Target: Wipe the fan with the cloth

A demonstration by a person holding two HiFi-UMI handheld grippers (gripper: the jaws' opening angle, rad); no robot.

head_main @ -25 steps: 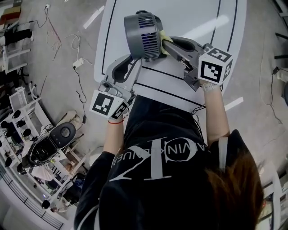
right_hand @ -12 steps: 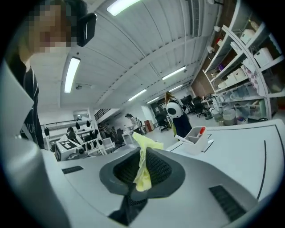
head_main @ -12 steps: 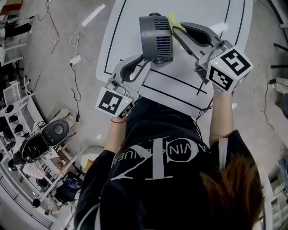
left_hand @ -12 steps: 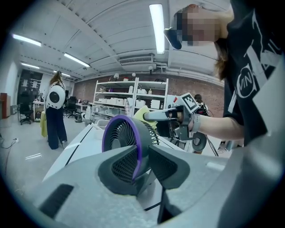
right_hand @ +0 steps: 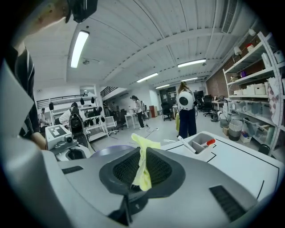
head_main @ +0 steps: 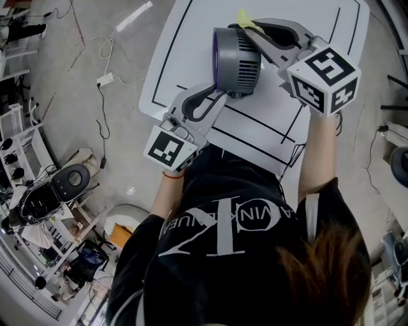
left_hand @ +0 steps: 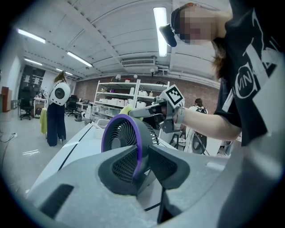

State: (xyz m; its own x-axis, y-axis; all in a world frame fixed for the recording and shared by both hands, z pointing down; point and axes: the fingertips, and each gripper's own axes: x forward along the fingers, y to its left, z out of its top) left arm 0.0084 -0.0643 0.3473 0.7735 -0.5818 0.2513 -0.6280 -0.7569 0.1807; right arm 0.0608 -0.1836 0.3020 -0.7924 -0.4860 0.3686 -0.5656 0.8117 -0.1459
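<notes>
A small grey fan (head_main: 239, 60) with a purple front rim stands on the white table (head_main: 191, 38). My left gripper (head_main: 215, 90) comes in from the near side and is shut on the fan's lower body; in the left gripper view the fan (left_hand: 119, 141) sits between the two pads. My right gripper (head_main: 250, 28) reaches over the fan's far top edge, shut on a yellow cloth (head_main: 245, 18). In the right gripper view the cloth (right_hand: 143, 165) hangs crumpled between the jaws, with the purple rim just beyond it.
Black lines mark the table top. A white tray (right_hand: 201, 143) holding a red-capped pen stands on the table beyond the fan. The table's near edge is against the person's body. Cables, shelves and other people are on the floor to the left.
My right gripper has carried the cloth from the fan's right side up over its far top edge, rolling as it went. The left gripper has kept its hold on the fan.
</notes>
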